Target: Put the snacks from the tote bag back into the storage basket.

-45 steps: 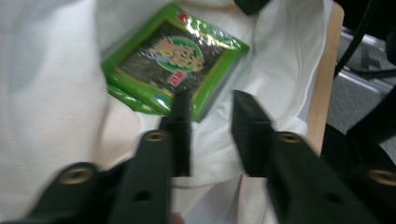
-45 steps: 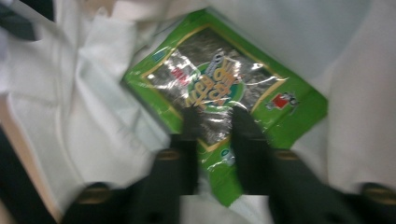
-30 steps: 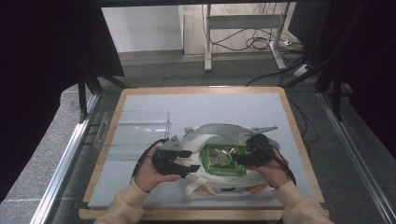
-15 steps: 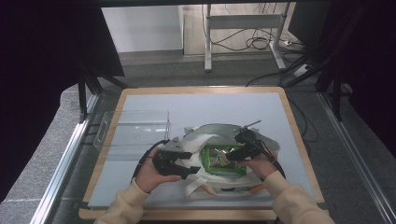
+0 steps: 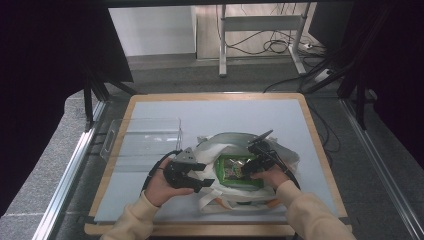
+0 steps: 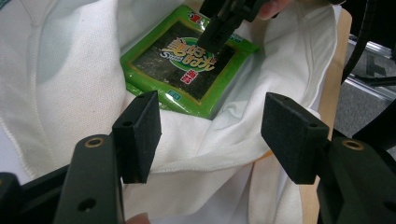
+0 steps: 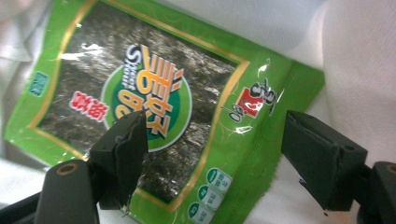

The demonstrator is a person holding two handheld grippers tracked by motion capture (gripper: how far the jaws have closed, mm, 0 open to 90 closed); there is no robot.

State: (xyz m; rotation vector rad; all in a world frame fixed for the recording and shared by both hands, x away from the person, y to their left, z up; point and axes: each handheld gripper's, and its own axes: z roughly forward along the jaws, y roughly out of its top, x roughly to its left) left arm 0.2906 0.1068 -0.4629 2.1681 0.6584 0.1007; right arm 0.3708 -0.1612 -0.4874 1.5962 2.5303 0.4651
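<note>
We see right gripper (image 5: 254,165) jaws apart, just been opening, hovering over green seaweed packet (image 5: 239,171), not clamped. Packet lies flat inside white cloth bag (image 5: 215,150) near table's (image 5: 150,107) front edge. Left gripper (image 5: 200,179) jaws apart astride bag rim.

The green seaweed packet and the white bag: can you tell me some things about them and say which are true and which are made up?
1. The green seaweed packet lies inside the white cloth bag. True.
2. The right gripper is squeezing the packet tight. False: its jaws have just been opening and stand apart over the packet.
3. The left gripper has its jaws spread over the bag's edge. True.
4. A clear plastic box sits on the bag. False: it stands on the table, to the bag's left.
5. The packet is red. False: it is green with a dark middle.
</note>
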